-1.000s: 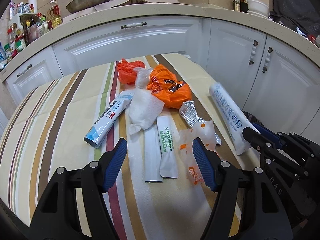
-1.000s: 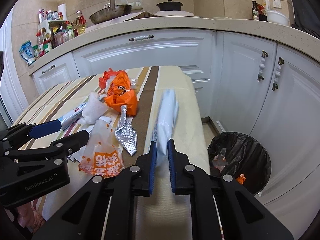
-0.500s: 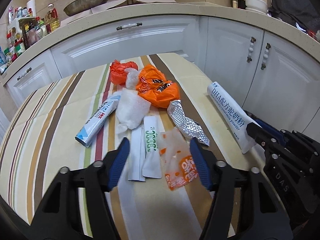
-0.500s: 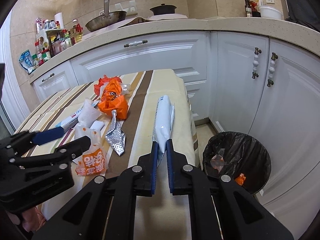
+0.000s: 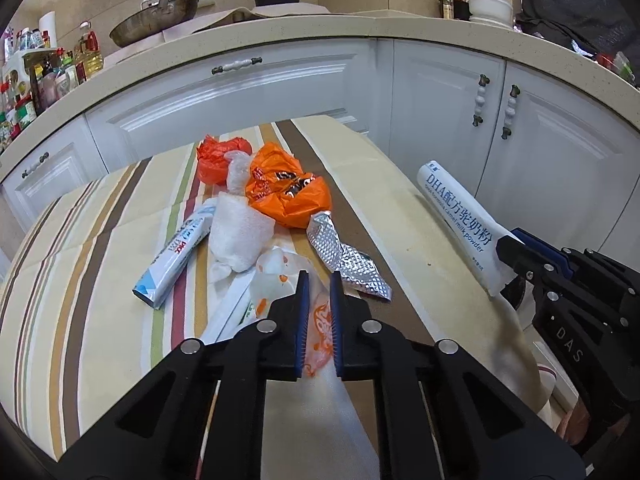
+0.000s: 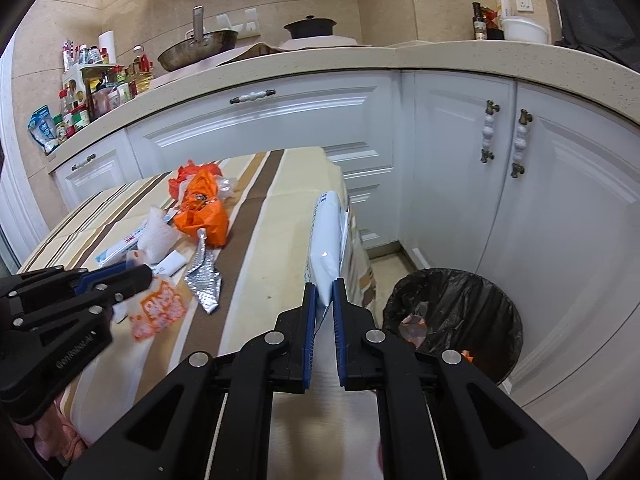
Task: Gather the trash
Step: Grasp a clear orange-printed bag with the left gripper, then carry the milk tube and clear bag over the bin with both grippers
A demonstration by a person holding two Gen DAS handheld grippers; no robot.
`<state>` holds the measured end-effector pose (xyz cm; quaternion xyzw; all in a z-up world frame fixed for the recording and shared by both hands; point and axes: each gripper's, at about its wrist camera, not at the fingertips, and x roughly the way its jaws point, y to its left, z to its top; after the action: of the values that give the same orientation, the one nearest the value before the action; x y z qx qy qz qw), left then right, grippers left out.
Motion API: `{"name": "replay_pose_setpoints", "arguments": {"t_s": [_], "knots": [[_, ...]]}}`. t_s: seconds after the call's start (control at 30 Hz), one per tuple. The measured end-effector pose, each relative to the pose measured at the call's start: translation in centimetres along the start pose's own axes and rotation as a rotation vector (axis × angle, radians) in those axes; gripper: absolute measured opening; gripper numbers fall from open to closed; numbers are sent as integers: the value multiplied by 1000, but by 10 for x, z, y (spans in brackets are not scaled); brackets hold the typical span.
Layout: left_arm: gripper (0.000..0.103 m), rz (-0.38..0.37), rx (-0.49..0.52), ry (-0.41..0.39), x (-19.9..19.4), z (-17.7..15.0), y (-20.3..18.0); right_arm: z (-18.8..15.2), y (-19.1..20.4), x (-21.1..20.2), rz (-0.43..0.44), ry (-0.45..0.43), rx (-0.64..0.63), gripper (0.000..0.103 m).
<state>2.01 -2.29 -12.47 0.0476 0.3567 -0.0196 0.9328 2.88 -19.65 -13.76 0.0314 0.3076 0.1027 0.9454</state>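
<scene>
Gripping a milk powder packet (image 6: 325, 240) in your right claw (image 6: 323, 304) and an orange-printed wrapper (image 5: 318, 328) in your left claw (image 5: 319, 304), you've barely begun; bin (image 6: 452, 320) right of the right claw, most trash ahead.

Striped tablecloth (image 5: 100, 264) in cream, brown, red and green bands covers the table. White cabinets (image 6: 280, 128) with beaded handles (image 6: 488, 132) curve behind it under a speckled beige countertop (image 6: 440, 56). On the counter: a wok (image 6: 200, 46) with upright handle, a dark lidded pot (image 6: 310, 26), a white bowl (image 6: 524, 30), a dark bottle (image 6: 476, 20). Left end, a rack of condiment bottles (image 6: 96, 88) and a paper towel roll (image 6: 107, 46). Wall socket (image 6: 525, 2) on beige tile.
</scene>
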Motion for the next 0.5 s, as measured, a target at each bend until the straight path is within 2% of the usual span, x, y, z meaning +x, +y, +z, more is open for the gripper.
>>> {"name": "replay_pose_setpoints", "arguments": {"t_s": [0.27, 0.5], "knots": [[9, 0, 52, -80, -18, 18, -18, 6, -25, -14, -117, -48, 5, 9], [9, -94, 90, -115, -11, 47, -55, 8, -70, -15, -244, -59, 49, 9]]}}
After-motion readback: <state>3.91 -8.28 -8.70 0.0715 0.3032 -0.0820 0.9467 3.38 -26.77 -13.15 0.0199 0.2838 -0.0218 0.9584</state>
